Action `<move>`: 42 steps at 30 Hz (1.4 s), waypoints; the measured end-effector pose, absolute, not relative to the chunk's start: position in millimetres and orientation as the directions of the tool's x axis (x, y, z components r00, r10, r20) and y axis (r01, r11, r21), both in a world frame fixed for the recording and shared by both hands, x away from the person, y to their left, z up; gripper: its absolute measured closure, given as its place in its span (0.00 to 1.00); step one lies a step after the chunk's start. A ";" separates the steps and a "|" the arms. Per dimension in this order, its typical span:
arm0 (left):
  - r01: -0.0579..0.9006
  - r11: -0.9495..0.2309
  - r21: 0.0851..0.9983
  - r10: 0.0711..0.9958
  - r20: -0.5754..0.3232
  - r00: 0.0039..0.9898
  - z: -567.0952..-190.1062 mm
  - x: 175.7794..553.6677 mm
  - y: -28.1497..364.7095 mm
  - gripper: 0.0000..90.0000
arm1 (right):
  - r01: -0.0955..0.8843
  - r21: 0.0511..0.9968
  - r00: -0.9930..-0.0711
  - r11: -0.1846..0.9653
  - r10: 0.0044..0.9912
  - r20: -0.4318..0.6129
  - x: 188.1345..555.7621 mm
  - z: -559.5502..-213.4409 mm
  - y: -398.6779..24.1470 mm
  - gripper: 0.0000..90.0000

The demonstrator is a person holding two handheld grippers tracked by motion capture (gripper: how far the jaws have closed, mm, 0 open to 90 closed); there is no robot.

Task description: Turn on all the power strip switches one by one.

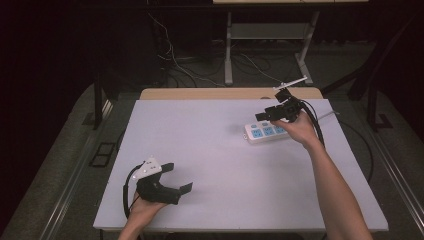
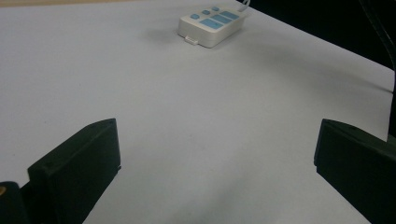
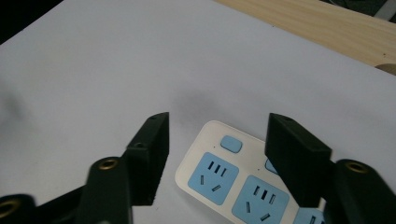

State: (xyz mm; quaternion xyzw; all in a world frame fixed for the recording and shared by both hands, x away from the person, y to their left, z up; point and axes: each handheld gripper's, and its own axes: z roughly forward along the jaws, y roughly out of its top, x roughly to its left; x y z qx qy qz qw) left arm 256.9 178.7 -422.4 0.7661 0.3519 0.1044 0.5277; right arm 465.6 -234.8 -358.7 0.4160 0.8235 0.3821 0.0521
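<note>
A white power strip (image 1: 265, 132) with blue sockets lies on the white table (image 1: 215, 165) at the far right. My right gripper (image 1: 262, 115) hovers just over its left end, and its jaws stand partly apart. In the right gripper view the strip (image 3: 233, 182) lies below and between the two black jaws of that gripper (image 3: 217, 140), with no pad pressing on it. Near the front left edge my left gripper (image 1: 179, 177) rests low over the table with its jaws wide apart. Nothing is between the jaws of the left gripper (image 2: 217, 149); the strip (image 2: 212, 23) lies far ahead.
A wooden tabletop edge (image 1: 200, 93) shows behind the white sheet. Cables (image 1: 320, 125) trail from the right gripper off the table's right side. Beyond the table are a dark floor, loose wires and a metal stand (image 1: 229, 50).
</note>
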 end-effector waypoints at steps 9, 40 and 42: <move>0.428 -0.196 0.882 0.649 -0.210 0.731 -422.7 256.9 179.0 0.00 | 0.652 0.663 -0.647 0.367 0.726 0.235 472.3 -372.4 -227.3 0.75; 0.426 -0.199 0.883 0.648 -0.207 0.733 -422.9 256.9 178.4 0.00 | 0.688 0.651 -0.624 0.320 0.719 0.305 489.6 -400.5 -225.8 1.00; 0.426 -0.200 0.882 0.647 -0.207 0.734 -422.8 256.6 178.4 0.00 | 0.693 0.646 -0.620 0.319 0.721 0.309 490.1 -402.3 -225.3 1.00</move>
